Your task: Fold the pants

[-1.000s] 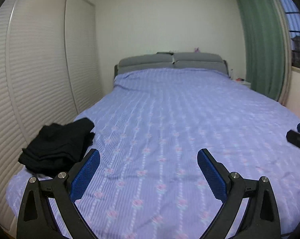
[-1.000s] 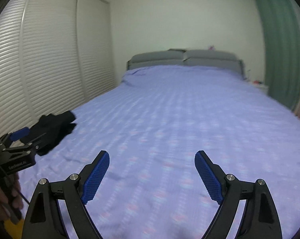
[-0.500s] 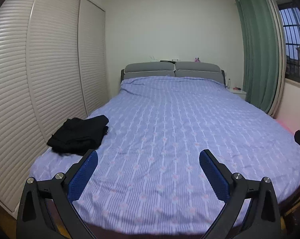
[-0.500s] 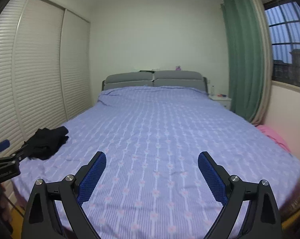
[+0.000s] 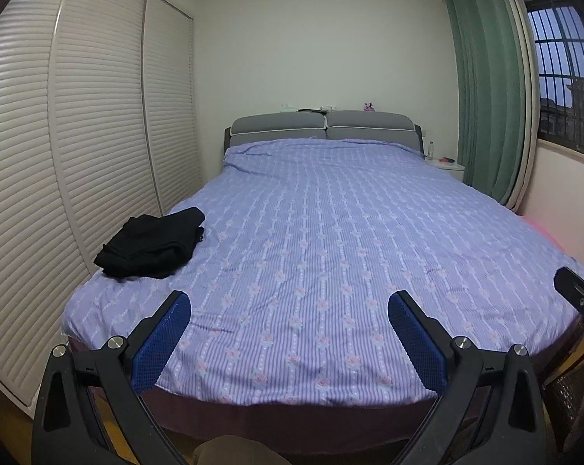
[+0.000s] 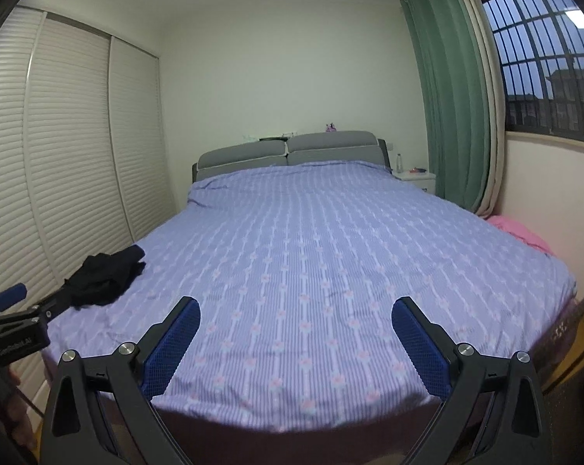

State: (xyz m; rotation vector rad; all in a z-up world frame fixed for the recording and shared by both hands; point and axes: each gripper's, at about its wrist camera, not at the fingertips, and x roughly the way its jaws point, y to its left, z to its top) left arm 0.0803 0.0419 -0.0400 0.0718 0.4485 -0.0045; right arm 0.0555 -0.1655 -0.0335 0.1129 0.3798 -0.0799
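Pants (image 5: 152,242): one folded pile; two grippers, both spread wide.

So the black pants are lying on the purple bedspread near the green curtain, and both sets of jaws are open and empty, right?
Not quite: the black pants lie near the white louvered wardrobe, opposite the green curtain, as the left wrist view shows. They are on the purple bedspread, and both jaws are open and empty.

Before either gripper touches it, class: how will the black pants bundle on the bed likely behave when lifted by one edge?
The black pants lie in soft, rumpled folds, so they probably droop and unfold. Being plain cloth, they are likely light and unbreakable, and should drag rather than roll on the bedspread.
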